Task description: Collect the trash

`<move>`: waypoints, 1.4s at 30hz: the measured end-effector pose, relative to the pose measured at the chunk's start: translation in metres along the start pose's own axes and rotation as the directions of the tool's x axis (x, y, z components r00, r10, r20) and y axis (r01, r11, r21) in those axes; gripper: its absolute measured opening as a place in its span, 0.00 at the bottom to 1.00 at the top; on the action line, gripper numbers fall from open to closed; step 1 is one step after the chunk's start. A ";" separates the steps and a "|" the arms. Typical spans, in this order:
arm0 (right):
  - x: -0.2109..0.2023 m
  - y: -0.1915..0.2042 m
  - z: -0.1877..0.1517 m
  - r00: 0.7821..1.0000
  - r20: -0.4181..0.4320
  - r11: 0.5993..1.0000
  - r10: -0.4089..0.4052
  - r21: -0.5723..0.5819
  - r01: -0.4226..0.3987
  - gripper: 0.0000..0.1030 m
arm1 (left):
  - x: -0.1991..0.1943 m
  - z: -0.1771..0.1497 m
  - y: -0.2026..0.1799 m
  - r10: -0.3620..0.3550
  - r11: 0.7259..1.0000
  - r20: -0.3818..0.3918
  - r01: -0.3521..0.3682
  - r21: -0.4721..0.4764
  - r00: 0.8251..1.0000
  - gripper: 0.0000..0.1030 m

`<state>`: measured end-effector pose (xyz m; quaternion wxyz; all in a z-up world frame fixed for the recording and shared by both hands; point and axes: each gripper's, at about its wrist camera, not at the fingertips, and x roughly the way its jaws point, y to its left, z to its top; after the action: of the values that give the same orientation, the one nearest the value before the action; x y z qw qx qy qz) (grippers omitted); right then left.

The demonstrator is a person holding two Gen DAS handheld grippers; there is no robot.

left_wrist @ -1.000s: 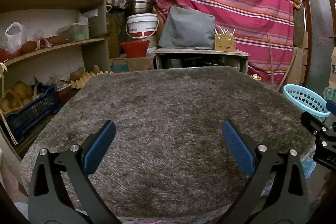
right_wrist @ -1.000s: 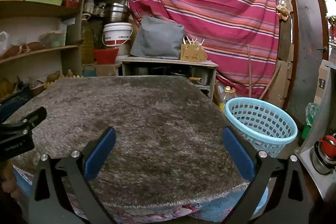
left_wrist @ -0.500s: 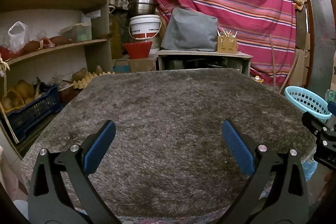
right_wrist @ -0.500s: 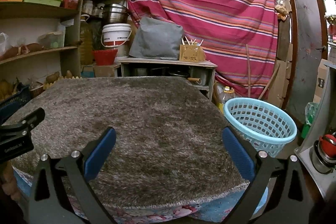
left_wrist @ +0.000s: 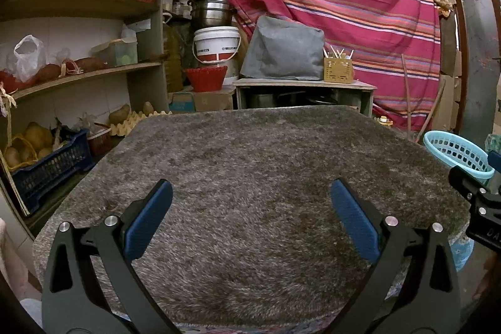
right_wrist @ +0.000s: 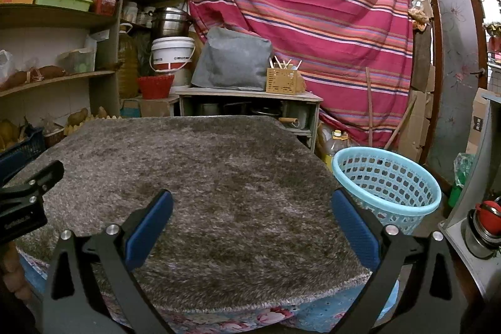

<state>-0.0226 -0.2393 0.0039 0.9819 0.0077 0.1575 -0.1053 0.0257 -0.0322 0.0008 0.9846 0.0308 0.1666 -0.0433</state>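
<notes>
A light blue plastic basket (right_wrist: 386,180) stands on the floor just right of a table covered with a shaggy grey rug (right_wrist: 194,177). It also shows at the right edge of the left wrist view (left_wrist: 454,152). No trash shows on the rug. My left gripper (left_wrist: 250,193) is open and empty over the rug's near edge (left_wrist: 244,177). My right gripper (right_wrist: 250,196) is open and empty over the rug's near right part, left of the basket. Each gripper's body shows at the edge of the other's view.
Wooden shelves (left_wrist: 78,74) with bags, crates and potatoes line the left. A low cabinet (left_wrist: 303,93) with a grey bag and a white bucket (left_wrist: 216,44) stands behind the table before a striped red curtain (left_wrist: 344,5). A kettle (right_wrist: 483,224) sits at the right.
Both views have shifted slightly; the scene sits a little further right in the left wrist view. Both grippers stay open and empty.
</notes>
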 end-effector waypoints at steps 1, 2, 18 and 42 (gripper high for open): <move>0.000 0.000 0.000 1.000 0.002 1.000 -0.001 0.002 0.001 0.96 | 0.000 0.000 0.000 0.001 1.000 0.001 -0.001 0.001 1.000 0.95; -0.001 0.000 0.001 1.000 0.004 1.000 -0.003 0.003 0.003 0.96 | 0.000 0.000 0.000 0.001 1.000 0.001 -0.001 0.000 1.000 0.95; -0.003 -0.001 0.002 1.000 0.005 1.000 -0.005 0.011 0.005 0.96 | -0.004 0.003 0.001 0.009 1.000 0.016 -0.010 0.007 1.000 0.95; 0.002 0.002 -0.002 1.000 -0.005 1.000 0.007 0.025 -0.007 0.96 | 0.000 0.003 0.009 0.015 0.999 0.021 -0.016 0.031 1.000 0.95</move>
<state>-0.0215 -0.2380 0.0009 0.9816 0.0206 0.1589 -0.1038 0.0273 -0.0237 0.0045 0.9860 0.0468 0.1554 -0.0386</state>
